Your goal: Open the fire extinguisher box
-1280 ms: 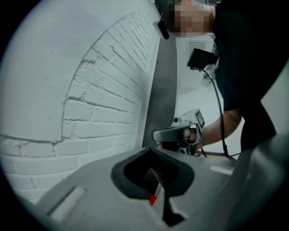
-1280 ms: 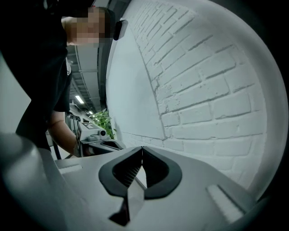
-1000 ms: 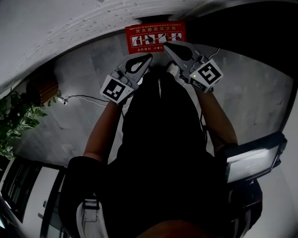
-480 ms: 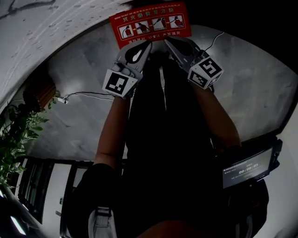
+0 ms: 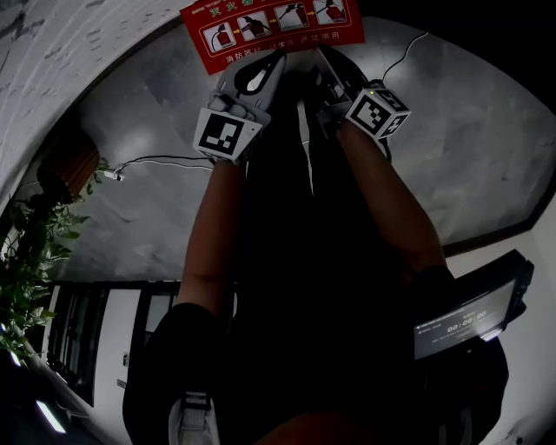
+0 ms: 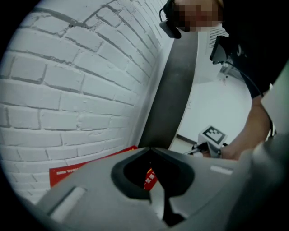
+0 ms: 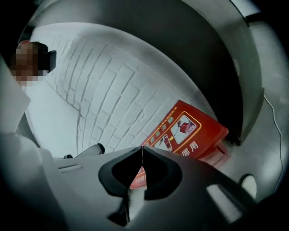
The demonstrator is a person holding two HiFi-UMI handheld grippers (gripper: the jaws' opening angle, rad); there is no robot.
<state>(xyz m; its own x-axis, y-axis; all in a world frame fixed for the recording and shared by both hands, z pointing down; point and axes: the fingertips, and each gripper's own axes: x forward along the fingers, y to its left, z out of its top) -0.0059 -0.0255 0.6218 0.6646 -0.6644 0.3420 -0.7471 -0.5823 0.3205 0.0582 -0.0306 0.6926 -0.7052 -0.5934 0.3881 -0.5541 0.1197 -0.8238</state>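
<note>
The fire extinguisher box [image 5: 274, 26] is red with white pictograms and stands on the floor against a white brick wall, at the top of the head view. My left gripper [image 5: 277, 59] is shut and empty, its tips just short of the box's near edge. My right gripper [image 5: 322, 55] is beside it, also shut with nothing held. In the left gripper view the shut jaws [image 6: 150, 149] point at the red box [image 6: 81, 169]. In the right gripper view the closed tips [image 7: 142, 147] sit just before the box's lid [image 7: 189, 131].
A white brick wall [image 6: 67, 81] rises behind the box, with a dark pillar [image 6: 174, 85] beside it. A white cable [image 5: 156, 161] runs across the grey floor. A leafy plant [image 5: 35, 252] stands at the left. A screen device [image 5: 469, 313] hangs at the right.
The red box has slid up to the top edge of the head view and looks larger. Both grippers have come closer to it, still shut.
</note>
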